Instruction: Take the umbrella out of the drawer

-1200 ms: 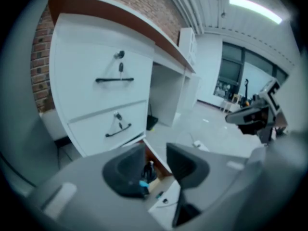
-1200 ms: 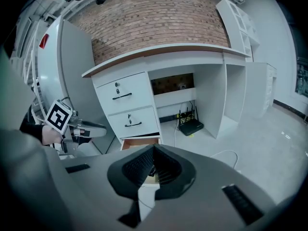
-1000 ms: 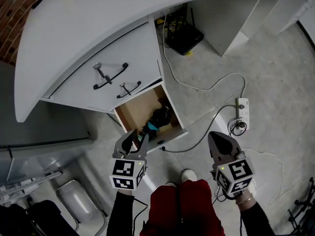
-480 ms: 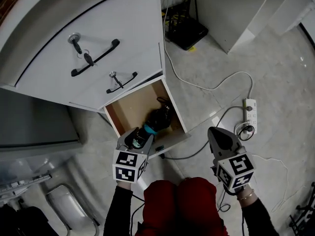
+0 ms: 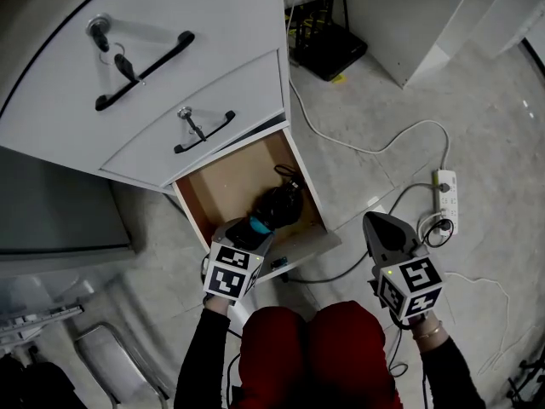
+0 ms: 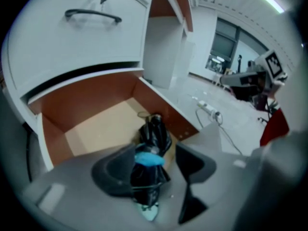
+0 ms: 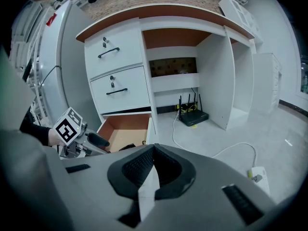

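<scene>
While the white desk fills the top of the head view, the action is low down at its bottom drawer, which stands open with its wooden floor bare on the near-left side. The umbrella lies folded inside it, black, toward the front right corner, one end pointing out at the person. The left gripper is down over the drawer's front edge. Its own view shows the claw released, with one jaw on each side of the umbrella and the teal band sitting right between them. The left jaw looks close against the fabric, and a gap shows on the right side, so by my reading nothing is gripped yet. That straddle makes sense, since a squeeze near the band would catch the bundle where it is tied tight. The right gripper hangs well apart over the floor, clenched on nothing, likely parked clear so the lift has room. Beyond it a power strip lies out of the way.
</scene>
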Demonstrator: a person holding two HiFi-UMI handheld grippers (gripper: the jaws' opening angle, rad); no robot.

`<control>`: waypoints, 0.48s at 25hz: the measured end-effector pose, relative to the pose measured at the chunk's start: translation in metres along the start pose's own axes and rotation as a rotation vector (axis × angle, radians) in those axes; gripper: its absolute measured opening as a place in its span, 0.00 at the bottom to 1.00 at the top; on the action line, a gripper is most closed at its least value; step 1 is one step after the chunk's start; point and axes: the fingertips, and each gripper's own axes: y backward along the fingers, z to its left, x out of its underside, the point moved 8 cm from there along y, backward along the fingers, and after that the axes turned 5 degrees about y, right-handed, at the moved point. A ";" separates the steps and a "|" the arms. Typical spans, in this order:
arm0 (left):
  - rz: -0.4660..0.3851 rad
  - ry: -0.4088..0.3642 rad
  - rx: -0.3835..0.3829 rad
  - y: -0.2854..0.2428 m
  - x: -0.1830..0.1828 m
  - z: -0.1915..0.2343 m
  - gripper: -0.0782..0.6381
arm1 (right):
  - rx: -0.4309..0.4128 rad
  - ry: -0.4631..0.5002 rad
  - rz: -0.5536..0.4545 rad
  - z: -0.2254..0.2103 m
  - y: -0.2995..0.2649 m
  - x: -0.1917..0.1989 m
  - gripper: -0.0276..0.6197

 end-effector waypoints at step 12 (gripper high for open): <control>0.139 -0.102 0.002 -0.048 0.011 0.006 0.51 | -0.023 0.001 0.033 -0.003 -0.021 0.027 0.04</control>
